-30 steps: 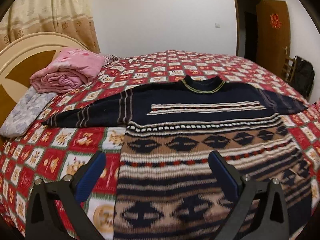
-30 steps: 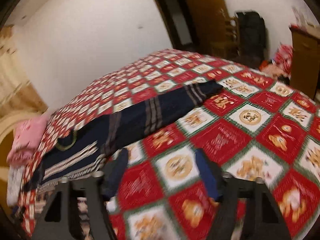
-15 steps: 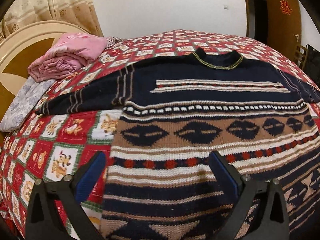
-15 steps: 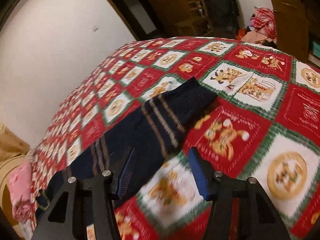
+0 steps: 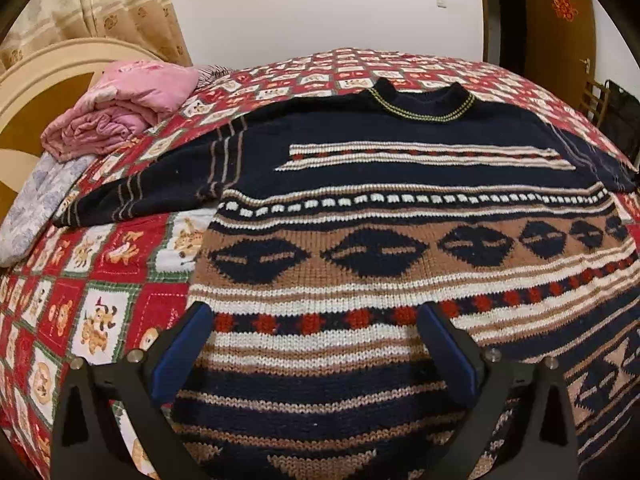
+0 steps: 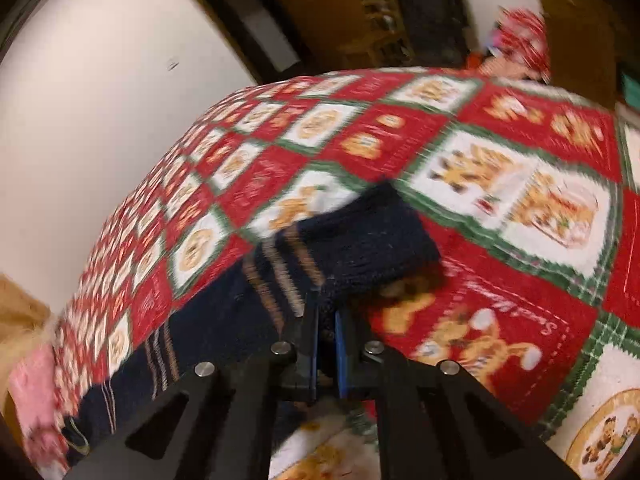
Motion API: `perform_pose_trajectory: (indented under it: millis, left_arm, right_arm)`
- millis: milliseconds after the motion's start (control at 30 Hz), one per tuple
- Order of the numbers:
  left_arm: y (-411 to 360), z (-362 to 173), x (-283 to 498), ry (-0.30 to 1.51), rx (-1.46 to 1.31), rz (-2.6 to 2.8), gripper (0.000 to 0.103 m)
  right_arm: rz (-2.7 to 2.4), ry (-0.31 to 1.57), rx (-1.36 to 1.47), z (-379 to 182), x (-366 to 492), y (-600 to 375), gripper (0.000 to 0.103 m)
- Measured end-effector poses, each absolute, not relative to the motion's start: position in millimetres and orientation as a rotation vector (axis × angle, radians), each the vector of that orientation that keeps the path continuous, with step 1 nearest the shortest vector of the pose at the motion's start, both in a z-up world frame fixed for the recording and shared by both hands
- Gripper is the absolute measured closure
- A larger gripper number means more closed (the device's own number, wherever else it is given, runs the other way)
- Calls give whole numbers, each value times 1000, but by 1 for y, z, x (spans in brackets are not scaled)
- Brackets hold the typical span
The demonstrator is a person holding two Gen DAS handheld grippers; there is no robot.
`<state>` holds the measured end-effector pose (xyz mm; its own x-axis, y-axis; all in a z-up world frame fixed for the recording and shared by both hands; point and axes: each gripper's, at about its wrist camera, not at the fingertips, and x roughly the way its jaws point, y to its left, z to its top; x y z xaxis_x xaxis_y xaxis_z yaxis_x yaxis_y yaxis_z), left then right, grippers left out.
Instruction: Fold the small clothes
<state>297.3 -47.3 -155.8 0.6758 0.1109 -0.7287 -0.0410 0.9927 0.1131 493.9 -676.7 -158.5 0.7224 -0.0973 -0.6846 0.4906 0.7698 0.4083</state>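
Observation:
A navy, tan and white patterned knit sweater (image 5: pixel 380 216) lies flat, front up, on the red patterned bedspread (image 5: pixel 100 280), both sleeves spread out. My left gripper (image 5: pixel 316 344) is open and empty, low over the sweater's lower left part. In the right wrist view the sweater's navy striped sleeve (image 6: pixel 352 248) runs from lower left to centre. My right gripper (image 6: pixel 326 312) is shut on the sleeve near its cuff, which bunches just beyond the blue pads. That view is blurred.
A folded pink blanket (image 5: pixel 120 112) and a pale floral pillow (image 5: pixel 36 204) lie by the headboard (image 5: pixel 40 68) at left. A brown door (image 5: pixel 560 32) and a dark bag (image 5: pixel 620 116) stand past the bed at right. A wooden chair (image 6: pixel 376 20) stands beyond the bed.
My right gripper moved onto the sleeve end and closed on it. My left gripper moved lower and closer over the sweater, still open.

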Motion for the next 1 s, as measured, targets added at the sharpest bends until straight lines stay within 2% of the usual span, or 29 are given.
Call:
perform_pose_trajectory:
  millis: [300,433,733,1000]
  left_arm:
    - [-43,-152,292,796,40,35,0]
    - [-37,-148,287,786,7,25,0]
    - [-19,-142,278,791,-50,-51,0]
    - [-21,-137,280,781,-38,-50,0]
  right_arm:
    - [-96,635,294,-80,509,-517,97]
    - [15,637,193,-66,515,-438,97]
    - [161,685,48,-88,513,-319,97]
    - [254,784,-18,-130,507,-288,95]
